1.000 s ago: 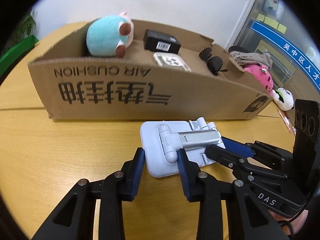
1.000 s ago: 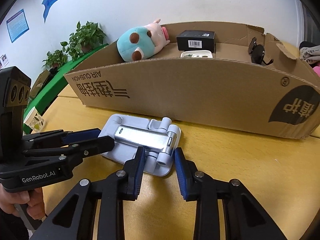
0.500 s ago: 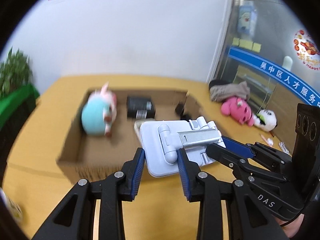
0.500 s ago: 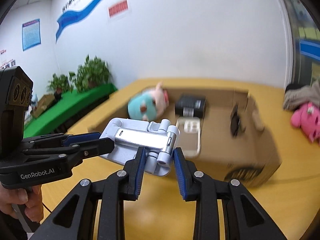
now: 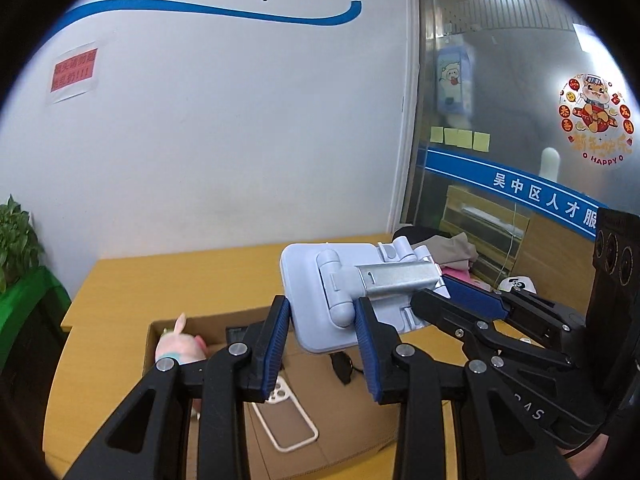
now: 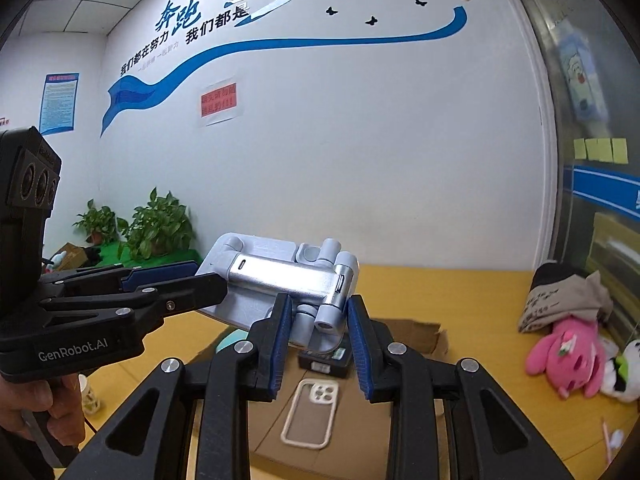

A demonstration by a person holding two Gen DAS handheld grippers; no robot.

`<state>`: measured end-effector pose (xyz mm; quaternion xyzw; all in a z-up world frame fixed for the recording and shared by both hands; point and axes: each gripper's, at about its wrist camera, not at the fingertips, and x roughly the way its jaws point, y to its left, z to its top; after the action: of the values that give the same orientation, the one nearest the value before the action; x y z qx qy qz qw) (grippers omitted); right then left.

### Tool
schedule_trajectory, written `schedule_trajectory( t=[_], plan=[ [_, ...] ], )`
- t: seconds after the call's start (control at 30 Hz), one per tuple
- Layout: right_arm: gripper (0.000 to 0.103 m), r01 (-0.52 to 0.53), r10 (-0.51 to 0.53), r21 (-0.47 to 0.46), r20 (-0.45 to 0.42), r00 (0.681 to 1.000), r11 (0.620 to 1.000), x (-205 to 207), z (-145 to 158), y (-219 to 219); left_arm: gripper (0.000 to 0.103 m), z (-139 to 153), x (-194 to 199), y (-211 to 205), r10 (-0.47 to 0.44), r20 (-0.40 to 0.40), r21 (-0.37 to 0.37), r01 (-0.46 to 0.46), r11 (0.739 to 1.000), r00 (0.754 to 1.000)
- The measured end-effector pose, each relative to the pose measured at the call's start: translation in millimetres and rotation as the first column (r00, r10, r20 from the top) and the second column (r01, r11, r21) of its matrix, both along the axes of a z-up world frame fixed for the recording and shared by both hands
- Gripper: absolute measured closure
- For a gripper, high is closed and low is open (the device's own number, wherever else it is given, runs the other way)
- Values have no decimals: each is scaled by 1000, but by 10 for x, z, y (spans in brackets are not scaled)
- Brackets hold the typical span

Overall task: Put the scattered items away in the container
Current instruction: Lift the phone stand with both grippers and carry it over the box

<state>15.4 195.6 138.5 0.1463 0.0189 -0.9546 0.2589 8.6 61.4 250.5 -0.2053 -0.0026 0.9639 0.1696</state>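
Both grippers hold a pale blue folding phone stand (image 5: 332, 292) with a silver arm, high above the cardboard box (image 5: 344, 432). My left gripper (image 5: 322, 312) is shut on one end of the stand. My right gripper (image 6: 316, 312) is shut on its other end (image 6: 280, 276), by the hinge. The right gripper also shows in the left wrist view (image 5: 460, 300), and the left gripper shows in the right wrist view (image 6: 192, 280). The box below holds a clear phone case (image 6: 310, 412), a black box (image 6: 326, 358), sunglasses (image 5: 344, 366) and a plush toy (image 5: 178, 350).
A pink plush (image 6: 564, 354), a white panda plush (image 6: 624, 368) and folded grey clothes (image 6: 568, 300) lie on the wooden table (image 6: 460, 292) to the right of the box. Potted plants (image 6: 156, 228) stand by the wall at the left.
Both grippers have lifted the phone stand from the table in front of the box to high above the box. The box now lies below the stand.
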Motion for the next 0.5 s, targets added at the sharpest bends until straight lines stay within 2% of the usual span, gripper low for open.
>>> schedule_trajectory(
  t=[0.13,0.27,0.37,0.5],
  plan=[
    [73,25,-26,6,26,999,1000,-279,23,52,71,-34,-321,149,-16,52,5,16,1000,999],
    [73,47,-49,17,89,995,999,-615,-162,113,71,-282,-642,267,-22,134,1,22,1000,991],
    [73,60,-64,30,160,985,998,-830,-469,171,71,-596,-882,357,-30,220,3,30,1000,975],
    [74,78,-94,68,278,956,995,-1153,-969,256,71,-1095,-1172,466,-32,345,6,33,999,938]
  ],
)
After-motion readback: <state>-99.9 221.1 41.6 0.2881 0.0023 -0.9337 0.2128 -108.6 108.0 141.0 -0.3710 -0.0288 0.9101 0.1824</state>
